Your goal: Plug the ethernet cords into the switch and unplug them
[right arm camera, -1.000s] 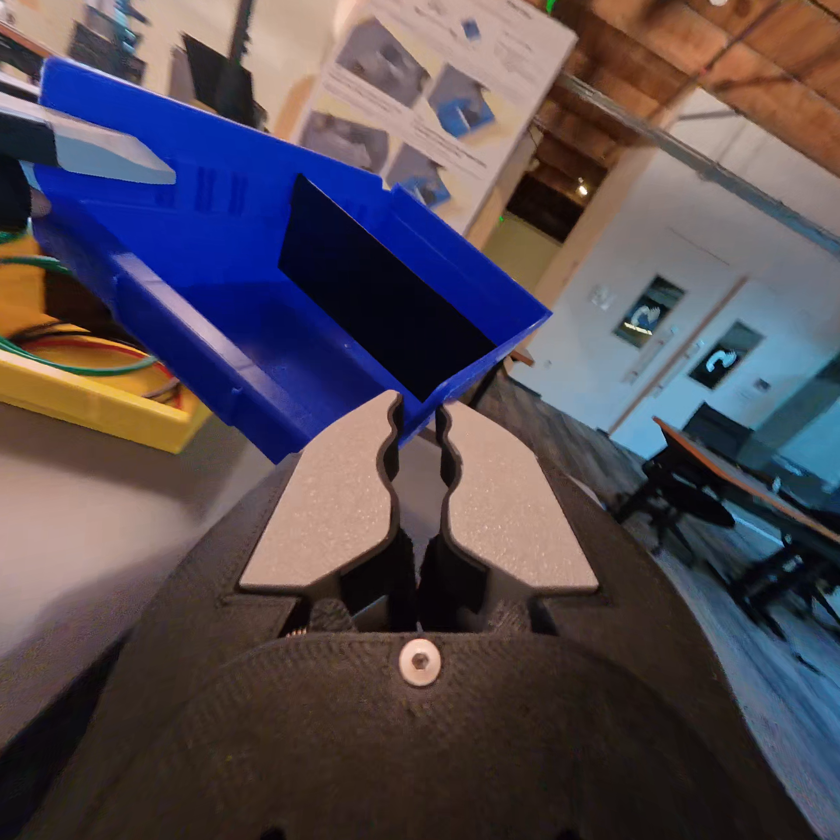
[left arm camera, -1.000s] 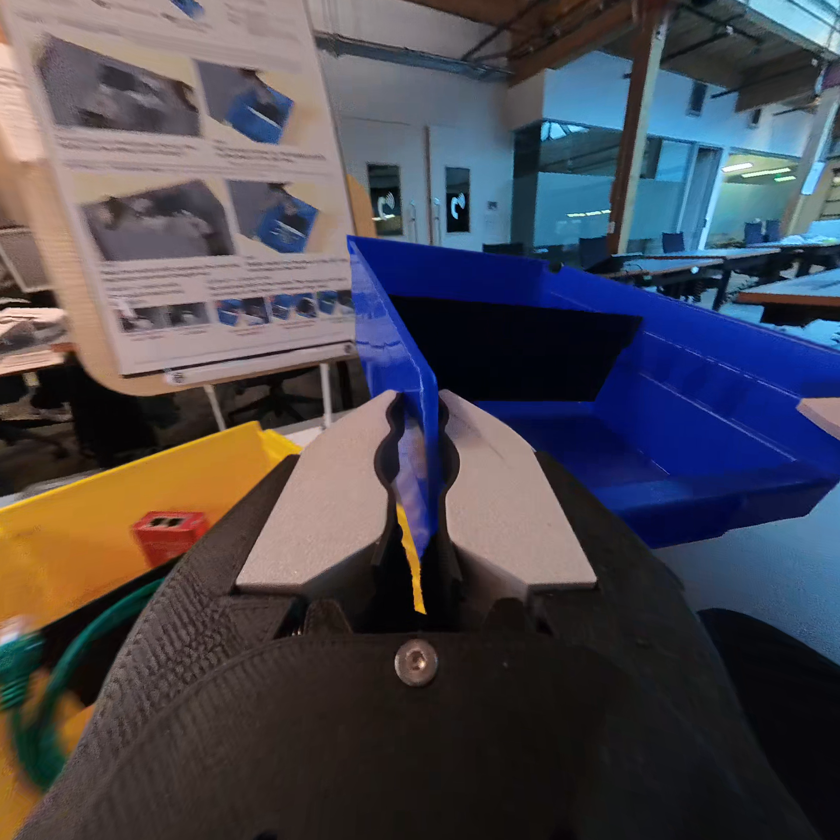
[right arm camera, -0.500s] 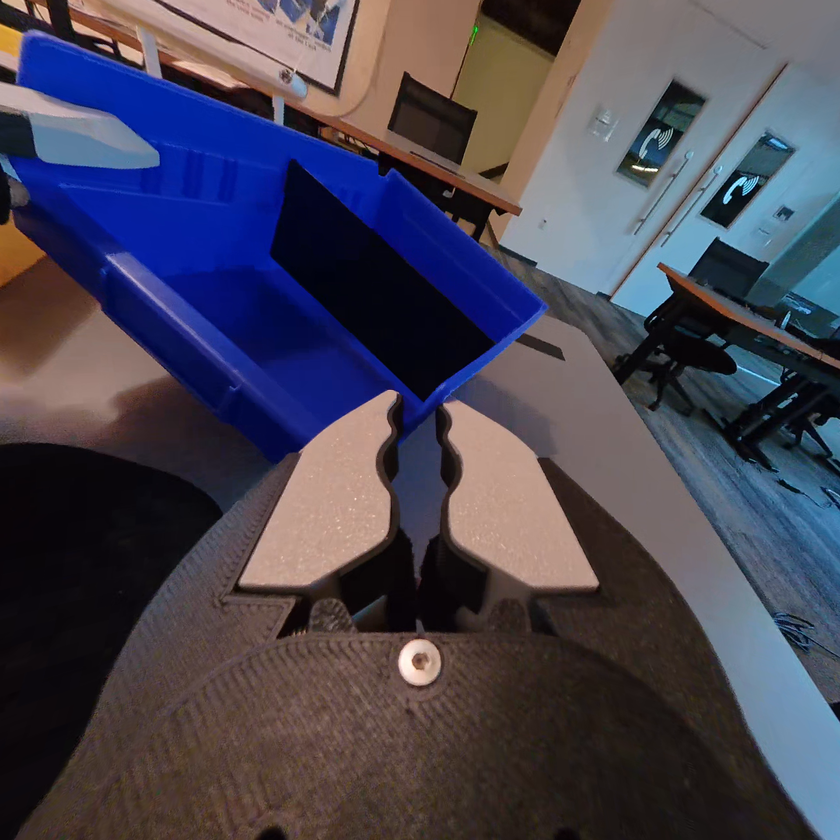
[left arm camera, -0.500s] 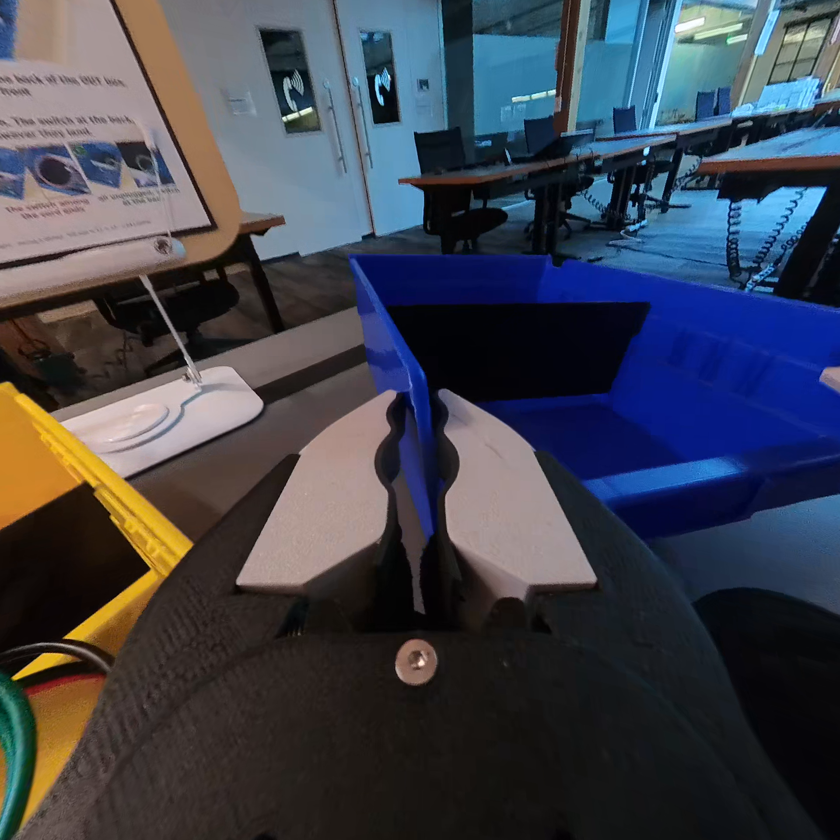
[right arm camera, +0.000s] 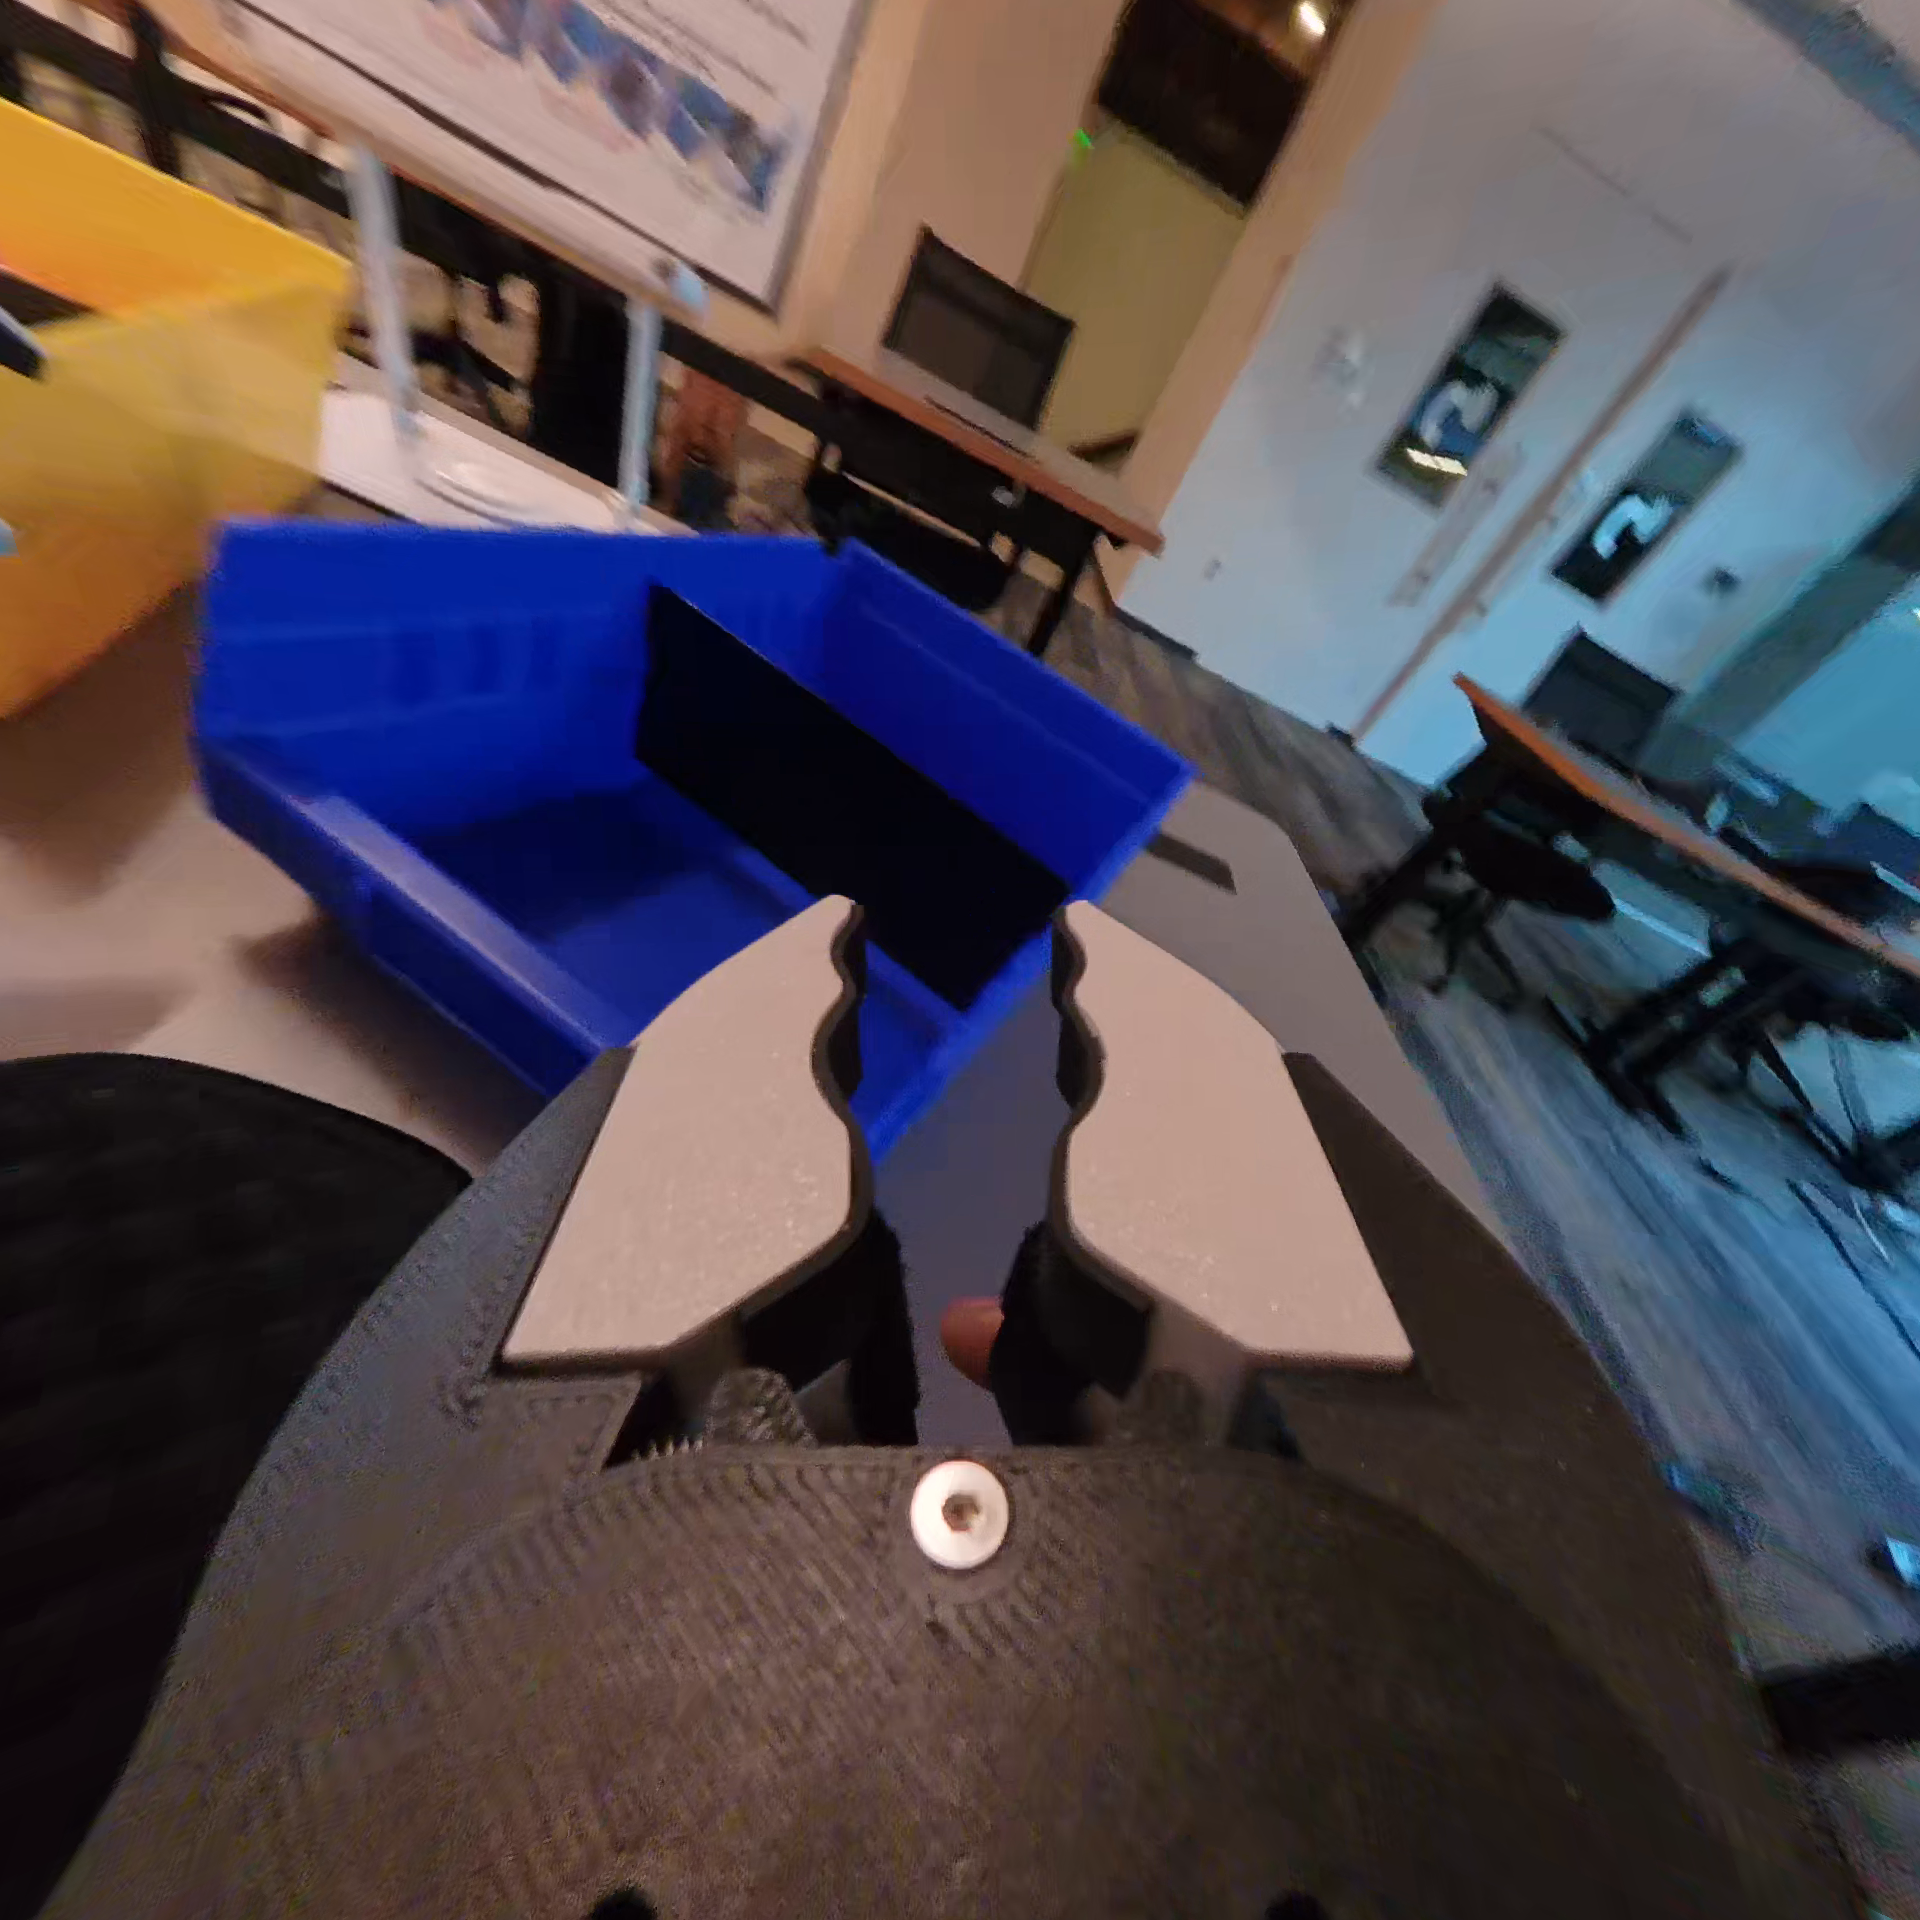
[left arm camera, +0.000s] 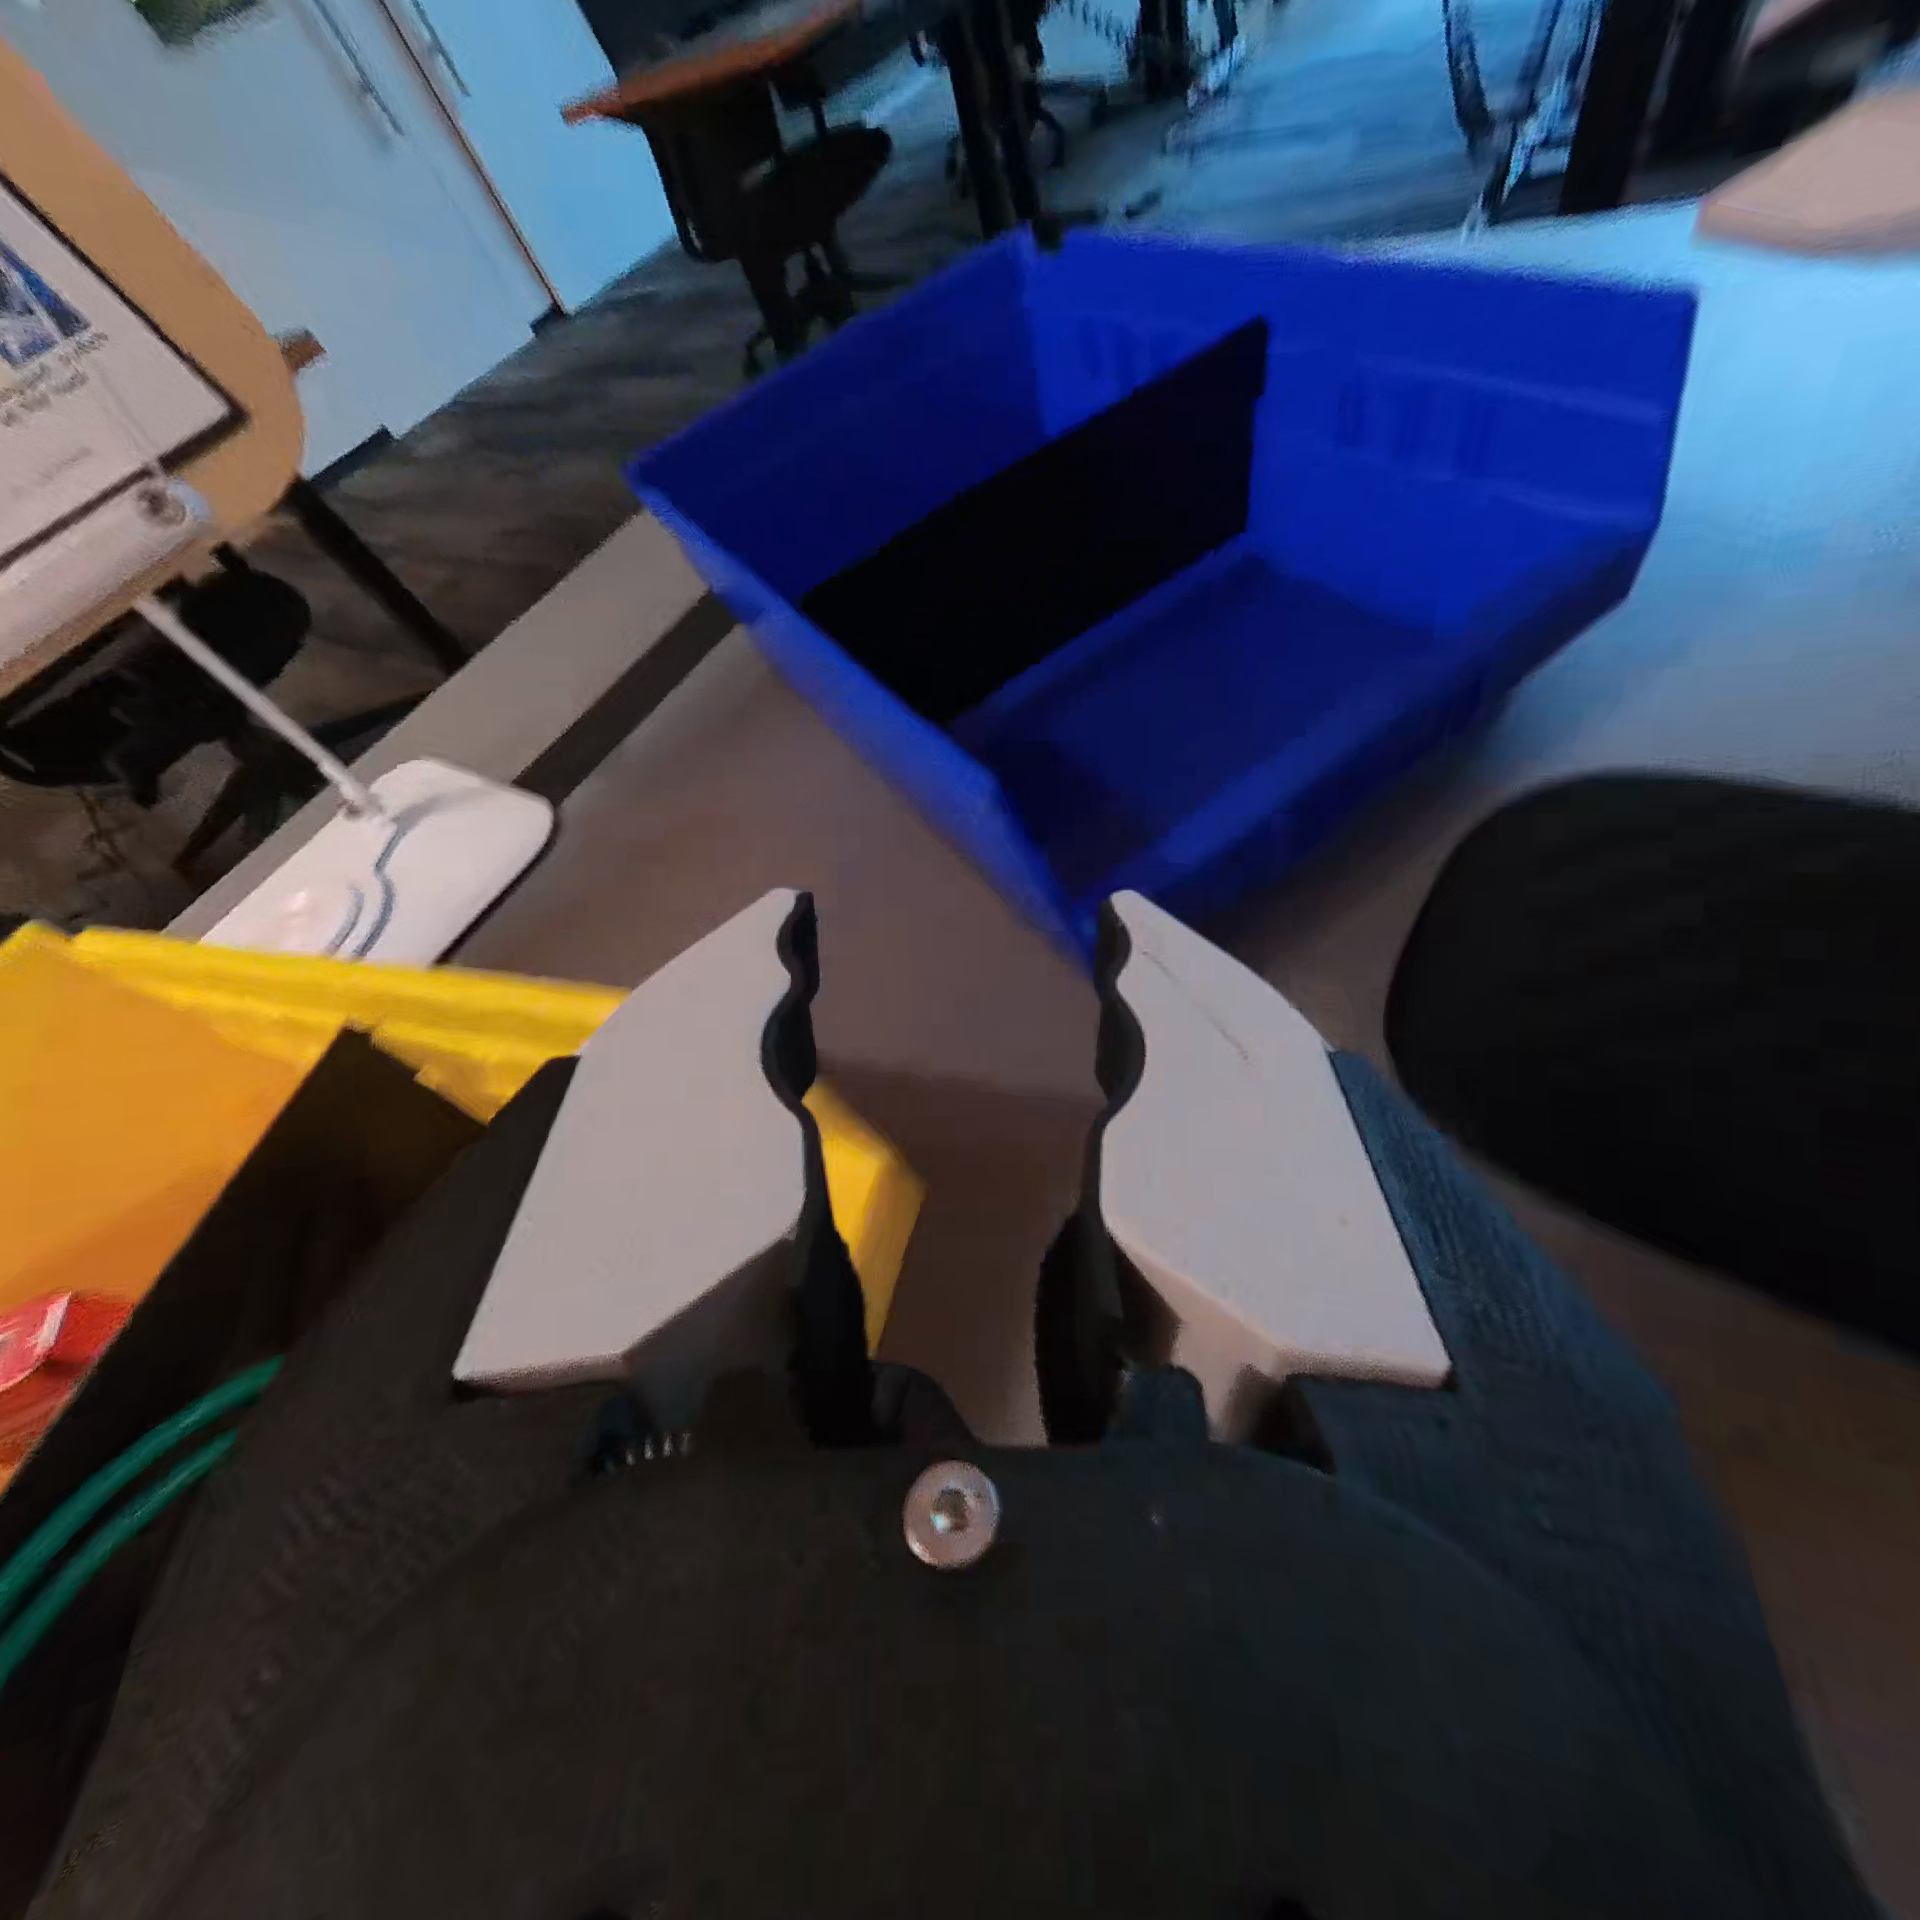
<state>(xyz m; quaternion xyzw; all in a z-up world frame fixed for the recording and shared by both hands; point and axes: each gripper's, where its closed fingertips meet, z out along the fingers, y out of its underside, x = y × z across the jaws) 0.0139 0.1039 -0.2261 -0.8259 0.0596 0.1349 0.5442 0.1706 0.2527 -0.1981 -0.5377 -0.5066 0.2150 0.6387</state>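
Note:
The empty blue bin (left arm camera: 1455, 499) sits on the grey table ahead of both grippers. My left gripper (left arm camera: 951, 925) is open and holds nothing; the bin's near corner lies just ahead of its right fingertip. My right gripper (right arm camera: 956, 925) is open; the blue bin's (right arm camera: 416, 665) near corner shows between its fingertips, and the pads do not press on it. In the left wrist view, the yellow bin (left arm camera: 187, 1081) at the lower left holds the red switch (left arm camera: 42, 1351) and green ethernet cords (left arm camera: 125, 1455).
A black mat (left arm camera: 1662, 1039) lies on the table near the blue bin; it also shows in the right wrist view (right arm camera: 156, 1247). A white stand base (left arm camera: 416, 862) carries a poster board behind the yellow bin (right arm camera: 135, 436). The table's edge runs close on the right (right arm camera: 1351, 987).
Both grippers were shut on the blue bin's walls and carried it tilted in the air. They have opened, let go and drawn back; the bin rests on the table.

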